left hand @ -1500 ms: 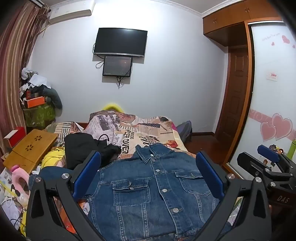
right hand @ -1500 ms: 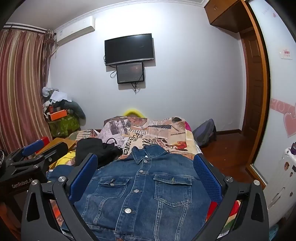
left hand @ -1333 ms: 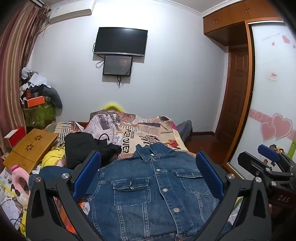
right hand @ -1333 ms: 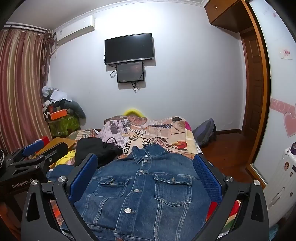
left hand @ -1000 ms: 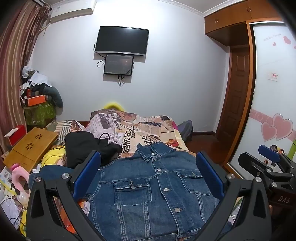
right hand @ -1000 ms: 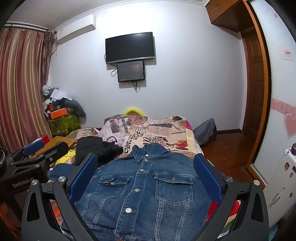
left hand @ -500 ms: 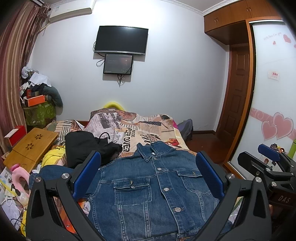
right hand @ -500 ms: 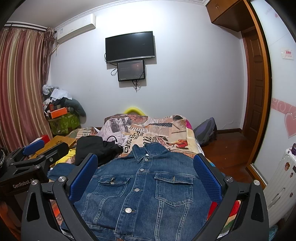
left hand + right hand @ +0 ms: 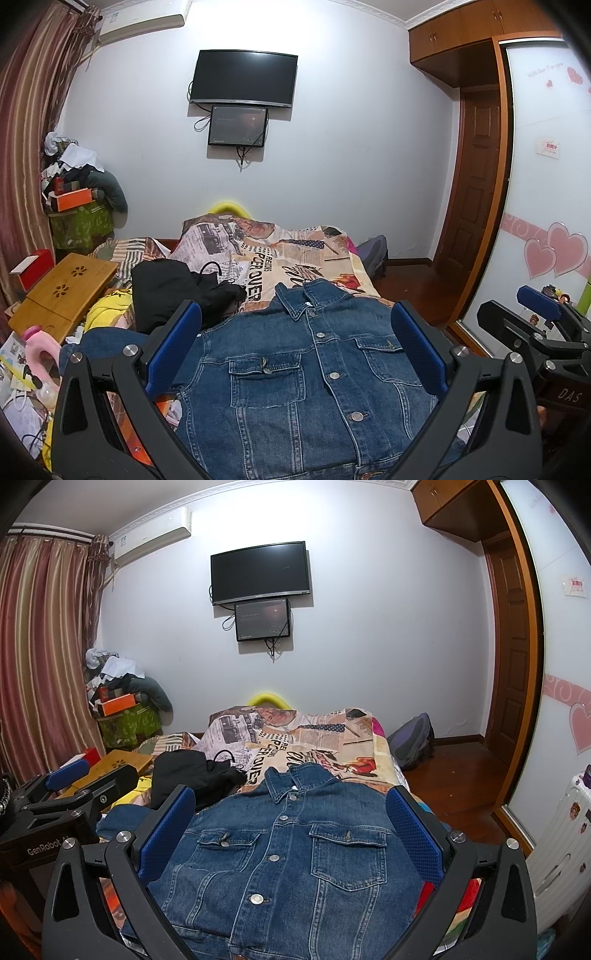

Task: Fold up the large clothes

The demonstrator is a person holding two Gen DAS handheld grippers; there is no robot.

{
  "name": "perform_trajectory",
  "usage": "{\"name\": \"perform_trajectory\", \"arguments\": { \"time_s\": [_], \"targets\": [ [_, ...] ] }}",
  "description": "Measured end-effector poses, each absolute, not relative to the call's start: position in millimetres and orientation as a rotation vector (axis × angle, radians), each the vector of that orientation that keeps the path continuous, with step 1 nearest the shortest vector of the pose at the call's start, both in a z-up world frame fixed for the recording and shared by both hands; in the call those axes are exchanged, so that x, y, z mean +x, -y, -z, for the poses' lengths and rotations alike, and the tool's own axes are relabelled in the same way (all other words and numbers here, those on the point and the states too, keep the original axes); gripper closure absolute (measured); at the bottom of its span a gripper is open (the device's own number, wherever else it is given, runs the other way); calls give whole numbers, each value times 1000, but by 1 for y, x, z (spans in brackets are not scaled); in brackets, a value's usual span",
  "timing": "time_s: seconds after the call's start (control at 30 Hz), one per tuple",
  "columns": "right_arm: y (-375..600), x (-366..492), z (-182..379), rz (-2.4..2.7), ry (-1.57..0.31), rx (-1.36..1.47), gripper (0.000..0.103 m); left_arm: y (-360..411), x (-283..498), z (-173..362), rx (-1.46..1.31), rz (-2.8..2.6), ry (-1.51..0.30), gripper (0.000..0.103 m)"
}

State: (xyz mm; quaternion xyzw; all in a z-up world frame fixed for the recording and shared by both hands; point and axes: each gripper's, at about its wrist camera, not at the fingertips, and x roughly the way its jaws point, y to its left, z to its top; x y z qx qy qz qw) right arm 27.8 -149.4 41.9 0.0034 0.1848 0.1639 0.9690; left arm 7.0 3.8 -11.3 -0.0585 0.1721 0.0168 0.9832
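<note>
The jacket (image 9: pixel 303 373) lies spread flat, front up and buttoned, on the bed (image 9: pixel 295 254) just ahead of both tools. Left tool (image 9: pixel 295 354) and right tool (image 9: pixel 291 834) hover with jaws wide, empty. No fold yet; all folding remains.

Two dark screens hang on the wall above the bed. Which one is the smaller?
The lower screen is the smaller one. It hangs just under the wide television, with cables dangling below it, and reaches across only part of the television's width.
</note>
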Motion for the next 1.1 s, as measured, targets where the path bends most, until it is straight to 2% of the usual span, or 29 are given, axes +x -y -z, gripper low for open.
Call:
{"name": "perform_trajectory", "arguments": {
  "time_s": [1.1],
  "targets": [
    [153, 32, -38, -322, -388, 14, 0, -4, 7, 15, -123, -37, -352, 0]
  ]
}}
